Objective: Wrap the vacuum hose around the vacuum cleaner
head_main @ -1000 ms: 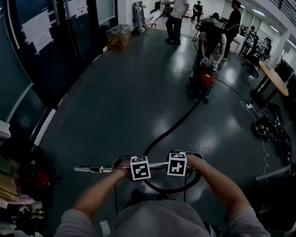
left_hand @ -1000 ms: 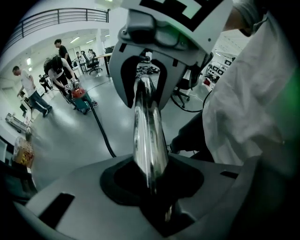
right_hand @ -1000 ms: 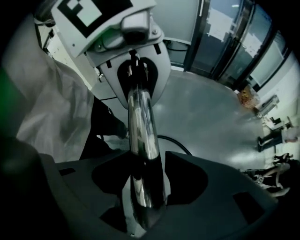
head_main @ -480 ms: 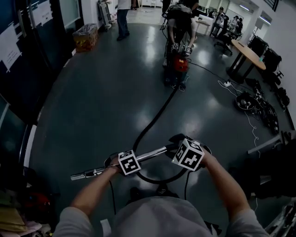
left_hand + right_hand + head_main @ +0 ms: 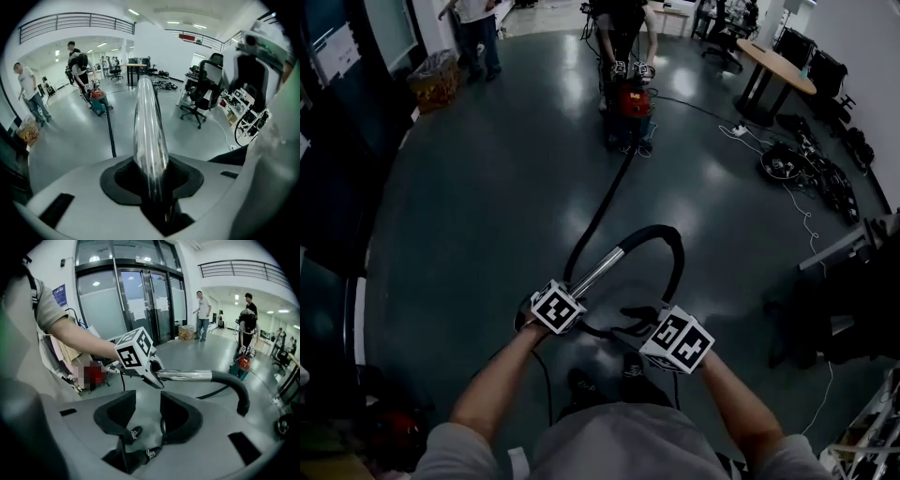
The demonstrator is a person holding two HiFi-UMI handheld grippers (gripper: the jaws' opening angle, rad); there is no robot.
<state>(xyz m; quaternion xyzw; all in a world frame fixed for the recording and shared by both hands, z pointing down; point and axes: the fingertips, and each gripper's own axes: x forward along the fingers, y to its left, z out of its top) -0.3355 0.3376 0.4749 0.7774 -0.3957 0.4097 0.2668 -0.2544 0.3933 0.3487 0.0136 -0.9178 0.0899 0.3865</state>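
Note:
My left gripper (image 5: pixel 570 292) is shut on a chrome wand (image 5: pixel 600 270), which points away from me. Seen from the left gripper view, the wand (image 5: pixel 149 140) runs straight out between the pads of the left gripper (image 5: pixel 152 173). A black curved handle (image 5: pixel 661 236) tops the wand. From it the black hose (image 5: pixel 605 202) trails across the floor to the red vacuum cleaner (image 5: pixel 628 101), where another person bends over. My right gripper (image 5: pixel 645 321) hangs near my body, apart from the wand. The right gripper (image 5: pixel 147 411) has just been closing, is open, and has nothing between its jaws.
A round table (image 5: pixel 778 70) and coiled cables (image 5: pixel 787 164) lie at the far right. At the far left a cardboard box (image 5: pixel 436 80) sits beside a standing person (image 5: pixel 478 28). Office chairs (image 5: pixel 201 98) and glass doors (image 5: pixel 140 301) border the floor.
The wand has swung from lying crosswise, tip to the left, to pointing away from me. The right gripper, earlier at the handle end, now sits lower and apart from it.

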